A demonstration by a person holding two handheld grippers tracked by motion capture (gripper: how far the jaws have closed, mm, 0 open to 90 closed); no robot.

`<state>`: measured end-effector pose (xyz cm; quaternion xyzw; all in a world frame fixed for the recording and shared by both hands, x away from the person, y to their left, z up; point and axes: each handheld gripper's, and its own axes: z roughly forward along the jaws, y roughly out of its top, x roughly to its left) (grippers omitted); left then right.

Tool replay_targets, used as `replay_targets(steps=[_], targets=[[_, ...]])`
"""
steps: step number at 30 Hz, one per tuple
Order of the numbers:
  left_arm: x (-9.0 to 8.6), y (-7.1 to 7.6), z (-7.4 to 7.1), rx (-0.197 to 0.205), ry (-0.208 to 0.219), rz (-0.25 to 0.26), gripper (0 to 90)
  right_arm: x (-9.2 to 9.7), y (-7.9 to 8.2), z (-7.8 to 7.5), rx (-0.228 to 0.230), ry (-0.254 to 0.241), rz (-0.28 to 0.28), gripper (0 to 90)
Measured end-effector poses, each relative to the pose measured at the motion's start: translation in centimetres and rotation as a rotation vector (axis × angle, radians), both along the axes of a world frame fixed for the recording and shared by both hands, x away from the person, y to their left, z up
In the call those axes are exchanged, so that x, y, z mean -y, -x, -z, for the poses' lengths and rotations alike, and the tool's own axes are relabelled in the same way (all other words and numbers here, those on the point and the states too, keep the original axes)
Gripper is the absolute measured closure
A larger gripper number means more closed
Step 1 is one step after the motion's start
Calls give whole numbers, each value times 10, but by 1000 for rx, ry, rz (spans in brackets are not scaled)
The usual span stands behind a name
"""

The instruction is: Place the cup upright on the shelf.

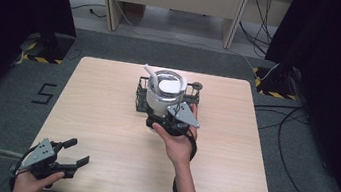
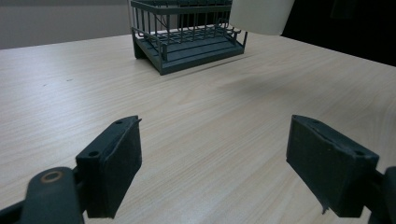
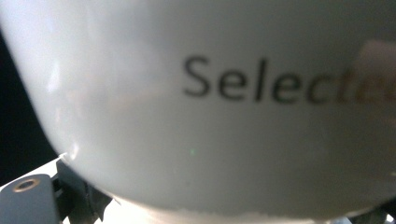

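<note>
So from the high view, the dark wire rack (image 1: 142, 94) sits on the far middle part of the wooden table (image 1: 103, 132), and I'll use it as the reference for everything. The right gripper (image 1: 168, 118) is right at the rack's near edge, holding a white cup (image 1: 165, 92) that sits over the rack's middle; the cup has a handle or spout poking out toward the far left, and a pale inside. A small dark round thing (image 1: 197, 85) lies on the table just beyond the rack's far right corner, too small to make out. The left gripper (image 1: 71, 155) is well apart from the rack, down at the near left corner of the table, jaws spread wide with nothing in them. Over in the left gripper view, both black pads (image 2: 112, 163) stand far apart above bare wood, with the rack (image 2: 187, 46) well ahead and the cup's pale bottom (image 2: 259, 16) hanging above the rack's right end. Then the right gripper view is pretty much all cup (image 3: 210, 116), up close and blurry, with grey lettering across it that starts "Selecte", and the jaws clamped on it at the bottom edge.
</note>
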<state>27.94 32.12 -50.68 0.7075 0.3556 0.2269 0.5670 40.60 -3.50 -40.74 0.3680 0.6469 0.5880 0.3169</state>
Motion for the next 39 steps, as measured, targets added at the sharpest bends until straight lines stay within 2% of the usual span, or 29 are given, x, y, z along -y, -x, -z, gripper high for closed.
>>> replay_targets(steps=[19, 39], targets=[[0, 0, 0, 1, 2, 0, 173, 6, -26, -16, 3, -1, 41, 106], [-1, 0, 0, 0, 5, -4, 174, 4, -46, -25, -5, -18, 66, 106]])
